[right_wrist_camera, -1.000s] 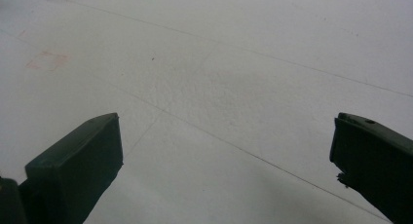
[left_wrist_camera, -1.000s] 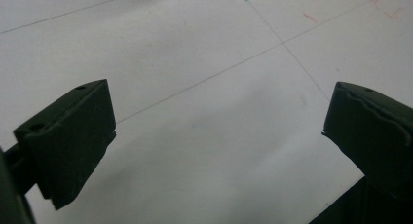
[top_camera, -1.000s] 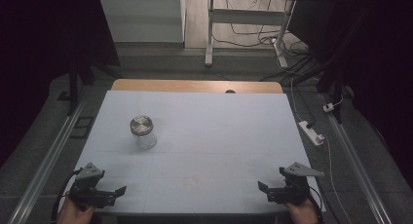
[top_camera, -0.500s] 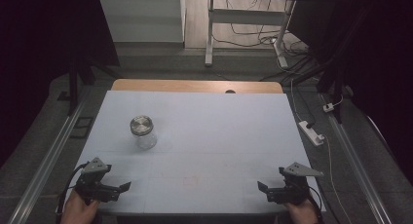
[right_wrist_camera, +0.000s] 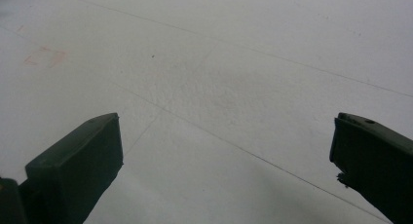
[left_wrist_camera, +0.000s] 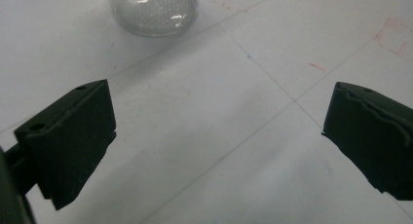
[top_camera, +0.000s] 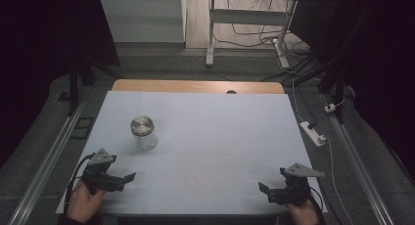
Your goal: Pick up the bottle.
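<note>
Two tools at the near edge of the worktop (top_camera: 210, 137), one glass jar on its left half.

The left tool (top_camera: 128, 177) sits low over the near left corner, held in a hand (top_camera: 84, 203), jaws spread wide with nothing between them. The jar (top_camera: 143, 132), clear glass with a metal lid, stands upright beyond it, near but apart; in the left gripper view its rounded base (left_wrist_camera: 153, 9) shows at the top edge, ahead of the open jaws. The right tool (top_camera: 263, 188) rests at the near right corner, well apart from the jar, jaws likewise wide and empty over bare white surface. Faint red marks (left_wrist_camera: 394, 35) show on the sheet.
</note>
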Demonstrator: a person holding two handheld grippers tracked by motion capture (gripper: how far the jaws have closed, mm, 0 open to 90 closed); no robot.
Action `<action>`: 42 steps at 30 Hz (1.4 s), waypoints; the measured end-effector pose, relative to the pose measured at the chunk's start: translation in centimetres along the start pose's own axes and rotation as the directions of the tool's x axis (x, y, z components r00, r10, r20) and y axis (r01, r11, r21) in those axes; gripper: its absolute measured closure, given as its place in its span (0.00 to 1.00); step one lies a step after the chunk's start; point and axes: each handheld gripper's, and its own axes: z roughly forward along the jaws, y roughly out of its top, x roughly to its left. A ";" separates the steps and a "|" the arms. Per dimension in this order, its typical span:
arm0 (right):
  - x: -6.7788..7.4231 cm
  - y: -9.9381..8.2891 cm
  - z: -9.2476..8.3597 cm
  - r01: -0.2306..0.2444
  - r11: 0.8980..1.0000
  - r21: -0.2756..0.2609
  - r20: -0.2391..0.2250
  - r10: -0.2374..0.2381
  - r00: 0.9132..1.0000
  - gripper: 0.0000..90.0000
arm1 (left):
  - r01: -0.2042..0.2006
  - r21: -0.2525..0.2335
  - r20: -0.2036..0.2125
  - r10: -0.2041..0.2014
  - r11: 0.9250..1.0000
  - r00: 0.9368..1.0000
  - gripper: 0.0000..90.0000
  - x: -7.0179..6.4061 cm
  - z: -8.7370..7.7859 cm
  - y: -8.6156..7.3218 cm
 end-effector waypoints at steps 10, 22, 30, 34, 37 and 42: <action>0.0 0.0 0.0 0.003 1.000 0.003 -0.001 -0.003 1.000 0.00 | 0.003 -0.019 -0.018 -0.004 1.000 1.000 0.00 1.0 1.4 1.4; 0.1 0.0 0.1 0.010 1.000 0.005 -0.002 -0.010 1.000 0.00 | 0.001 -0.015 -0.043 -0.002 1.000 0.999 0.00 2.1 3.0 3.2; 0.0 0.1 0.1 0.010 1.000 0.010 -0.003 -0.010 1.000 0.00 | 0.020 -0.028 -0.032 -0.021 0.999 0.999 0.00 2.8 4.1 4.4; 0.0 0.1 0.2 0.010 1.000 0.010 -0.003 -0.010 1.000 0.00 | 0.017 -0.031 -0.047 -0.018 0.999 0.999 0.00 3.0 4.6 5.0; 0.0 0.2 0.3 0.010 1.000 0.012 -0.005 -0.010 1.000 0.00 | 0.015 -0.032 -0.059 -0.017 0.999 0.998 0.00 3.1 5.2 5.5; 0.0 0.2 0.4 0.013 1.000 0.017 -0.009 -0.013 1.000 0.00 | 0.016 -0.037 -0.071 -0.018 0.999 0.997 0.00 3.4 6.0 6.2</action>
